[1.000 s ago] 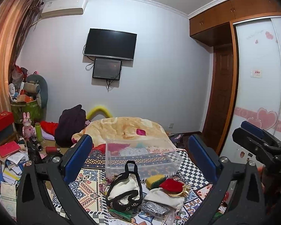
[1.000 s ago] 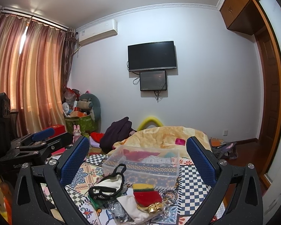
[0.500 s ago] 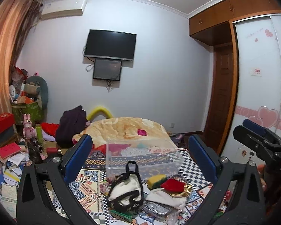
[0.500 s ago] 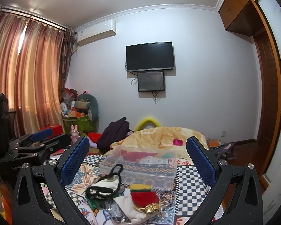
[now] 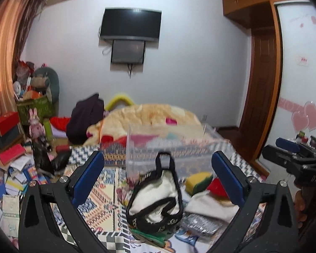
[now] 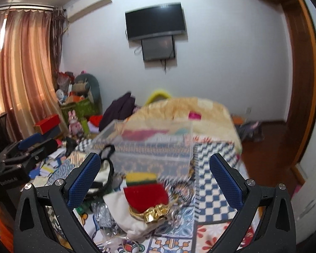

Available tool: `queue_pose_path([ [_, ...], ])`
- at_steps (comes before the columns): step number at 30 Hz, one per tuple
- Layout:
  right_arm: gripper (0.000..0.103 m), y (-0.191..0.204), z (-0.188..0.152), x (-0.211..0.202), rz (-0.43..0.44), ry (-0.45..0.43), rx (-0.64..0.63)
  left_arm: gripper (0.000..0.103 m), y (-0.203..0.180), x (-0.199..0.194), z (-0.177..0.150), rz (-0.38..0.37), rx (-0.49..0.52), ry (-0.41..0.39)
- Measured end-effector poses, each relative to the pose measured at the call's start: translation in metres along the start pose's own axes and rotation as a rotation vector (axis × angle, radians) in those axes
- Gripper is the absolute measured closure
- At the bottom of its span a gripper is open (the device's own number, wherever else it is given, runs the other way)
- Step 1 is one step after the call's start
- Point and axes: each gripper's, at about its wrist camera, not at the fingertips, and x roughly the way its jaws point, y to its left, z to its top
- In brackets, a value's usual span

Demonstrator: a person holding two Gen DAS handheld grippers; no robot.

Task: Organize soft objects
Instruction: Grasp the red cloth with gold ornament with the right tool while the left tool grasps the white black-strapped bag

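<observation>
Since the earlier frame both tongs had dipped nearer the pile on the bed (image 5: 107,181). The left tongs (image 5: 158,177) gaped wide over the white pouch (image 5: 155,196); the right tongs (image 6: 154,179), equally wide and empty, framed the red cloth (image 6: 146,196), before the clear box (image 6: 149,147). A first pick looked close.

"das" on right gripper (image 5: 297,164) body; other print unreadable.
</observation>
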Motion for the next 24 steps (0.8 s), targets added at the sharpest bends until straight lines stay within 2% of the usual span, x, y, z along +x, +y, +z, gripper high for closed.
queue_pose_path([
  [3, 0.0, -0.002, -0.01, 0.011, 0.014, 0.039, -0.008, 0.002, 0.006, 0.019, -0.013, -0.011, -0.014, 0.065],
  [8, 0.001, 0.0, -0.025, 0.022, 0.028, 0.103, -0.015, 0.021, 0.026, 0.051, -0.034, -0.049, -0.089, 0.191],
  [10, 0.005, -0.001, -0.03, 0.029, 0.035, 0.13, -0.019, 0.023, 0.032, 0.059, -0.041, -0.063, -0.118, 0.226],
  [12, 0.008, -0.002, -0.035, 0.032, 0.025, 0.155, -0.027, 0.024, 0.036, 0.064, -0.047, -0.06, -0.126, 0.246],
  [17, 0.025, -0.01, -0.039, 0.045, 0.037, 0.197, -0.001, 0.036, 0.04, 0.075, -0.059, -0.049, -0.123, 0.286],
  [24, 0.031, 0.003, -0.046, 0.052, 0.054, 0.24, -0.045, 0.04, 0.05, 0.073, -0.069, -0.052, -0.172, 0.322],
])
